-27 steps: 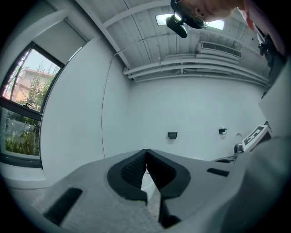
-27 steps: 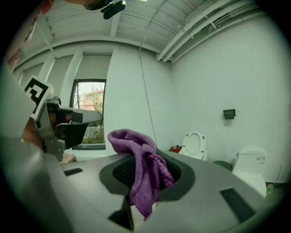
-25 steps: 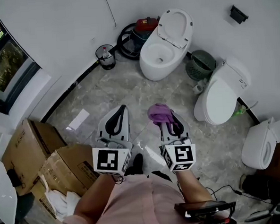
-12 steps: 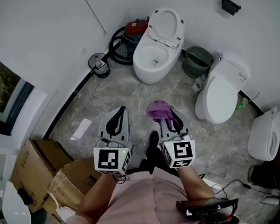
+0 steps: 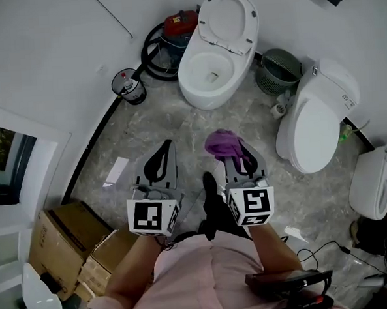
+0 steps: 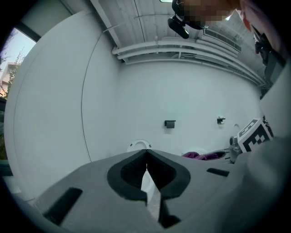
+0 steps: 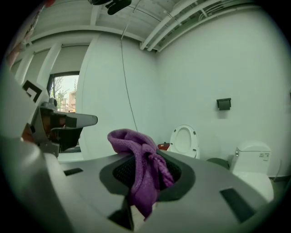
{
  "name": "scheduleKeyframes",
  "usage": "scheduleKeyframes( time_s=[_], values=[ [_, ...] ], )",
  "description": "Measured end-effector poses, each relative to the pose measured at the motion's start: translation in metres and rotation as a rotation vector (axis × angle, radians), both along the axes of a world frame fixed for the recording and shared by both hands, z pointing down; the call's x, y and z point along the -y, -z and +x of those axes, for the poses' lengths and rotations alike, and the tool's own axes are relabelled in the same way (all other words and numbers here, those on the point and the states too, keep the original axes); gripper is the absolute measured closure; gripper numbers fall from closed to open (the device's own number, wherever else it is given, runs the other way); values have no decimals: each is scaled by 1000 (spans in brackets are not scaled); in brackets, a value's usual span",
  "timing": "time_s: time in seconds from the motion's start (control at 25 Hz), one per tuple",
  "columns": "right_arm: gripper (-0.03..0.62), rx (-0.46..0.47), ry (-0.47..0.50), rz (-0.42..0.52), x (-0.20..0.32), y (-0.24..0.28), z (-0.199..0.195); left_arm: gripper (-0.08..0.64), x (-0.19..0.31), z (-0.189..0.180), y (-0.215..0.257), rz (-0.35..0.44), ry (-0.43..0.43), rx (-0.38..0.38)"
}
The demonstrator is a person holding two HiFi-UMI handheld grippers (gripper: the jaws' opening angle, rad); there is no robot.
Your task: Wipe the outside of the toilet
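Toilet [image 5: 202, 85] nearer now, well ahead of right gripper [image 5: 237, 158] pinching purple cloth [image 5: 221, 143]; left gripper [image 5: 166, 148] pressed together

Toilets [image 5: 203, 91]: three. Cardboard boxes [image 5: 58, 240]: two. Waste baskets [image 5: 278, 70]: two. Purple cloth [image 5: 220, 142]: one. Red vacuum cleaner [image 5: 180, 21]: one. Grippers, two: left gripper [image 5: 166, 146], right gripper [image 5: 235, 156].

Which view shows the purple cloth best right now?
The right gripper view: the purple cloth fills the middle of the picture, pinched between the jaws of the right gripper and draped in folds. The head view shows it only as a small bunch at that gripper's tip. The left gripper view catches just a sliver at its right.
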State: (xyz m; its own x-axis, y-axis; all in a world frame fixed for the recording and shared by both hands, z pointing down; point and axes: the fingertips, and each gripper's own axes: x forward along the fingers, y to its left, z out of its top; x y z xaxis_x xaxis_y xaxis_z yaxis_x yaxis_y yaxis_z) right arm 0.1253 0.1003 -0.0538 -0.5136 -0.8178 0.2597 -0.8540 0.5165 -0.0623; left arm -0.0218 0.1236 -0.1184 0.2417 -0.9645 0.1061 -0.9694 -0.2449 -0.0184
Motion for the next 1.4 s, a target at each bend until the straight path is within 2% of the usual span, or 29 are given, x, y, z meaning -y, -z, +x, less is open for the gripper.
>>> scheduleKeyframes(
  time_s=[0.24,0.44,0.56,0.72,0.92,1.16,1.4],
  values=[
    [494,3,0,-25,96,-16,-16,552,91,-19,-14,-17,20,3],
    [494,7,27,10,156,4,-38,551,142,-33,-5,6,38,0],
    [494,6,45,51,179,28,-55,552,163,-45,15,32,51,3],
    [494,9,58,112,202,61,-81,551,196,-64,48,112,25,26],
    [494,7,38,141,217,71,-114,552,219,-90,52,147,-9,39],
    [494,15,9,117,221,22,-157,551,225,-122,0,117,-50,17],
    [494,-19,28,36,221,-93,-199,551,233,-155,-109,25,-47,3]
  ],
)
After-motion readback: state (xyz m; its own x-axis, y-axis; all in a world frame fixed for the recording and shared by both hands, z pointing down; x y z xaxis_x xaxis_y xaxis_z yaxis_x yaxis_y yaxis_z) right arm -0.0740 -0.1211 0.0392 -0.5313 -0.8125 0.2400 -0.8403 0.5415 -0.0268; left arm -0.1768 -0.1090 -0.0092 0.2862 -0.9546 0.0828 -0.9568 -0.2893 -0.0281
